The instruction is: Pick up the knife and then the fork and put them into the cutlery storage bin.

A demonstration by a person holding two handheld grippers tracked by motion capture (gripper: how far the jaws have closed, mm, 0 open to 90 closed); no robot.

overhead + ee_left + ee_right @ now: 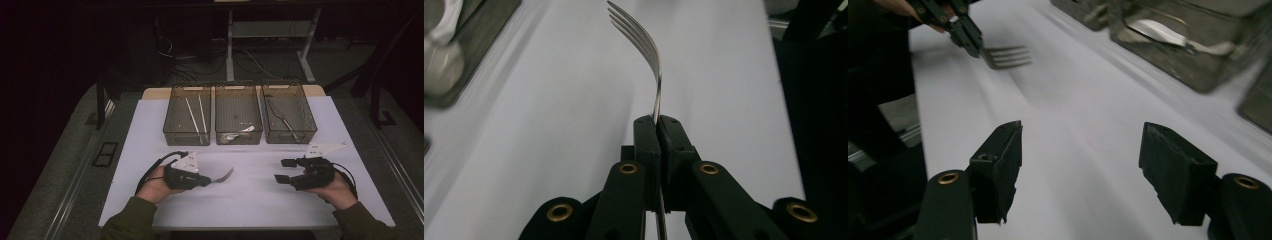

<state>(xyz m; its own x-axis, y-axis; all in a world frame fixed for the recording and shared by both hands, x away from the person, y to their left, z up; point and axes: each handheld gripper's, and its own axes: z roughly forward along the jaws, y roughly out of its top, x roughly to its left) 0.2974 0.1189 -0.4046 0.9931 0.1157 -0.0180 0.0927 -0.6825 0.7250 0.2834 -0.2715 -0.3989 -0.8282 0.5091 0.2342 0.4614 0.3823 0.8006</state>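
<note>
Clamped by its handle in the left gripper (657,125), a fork (644,47) is held above the white table (250,190), seemingly for sorting into a bin (288,112); the right gripper (1083,165) is kept spread, empty

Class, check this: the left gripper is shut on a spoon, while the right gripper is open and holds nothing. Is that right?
Not quite. The left gripper is shut on a fork, not a spoon; the left gripper view shows its tines. The rest stands: the right gripper is open and holds nothing.

White table (250,200), three bins (238,114)
</note>
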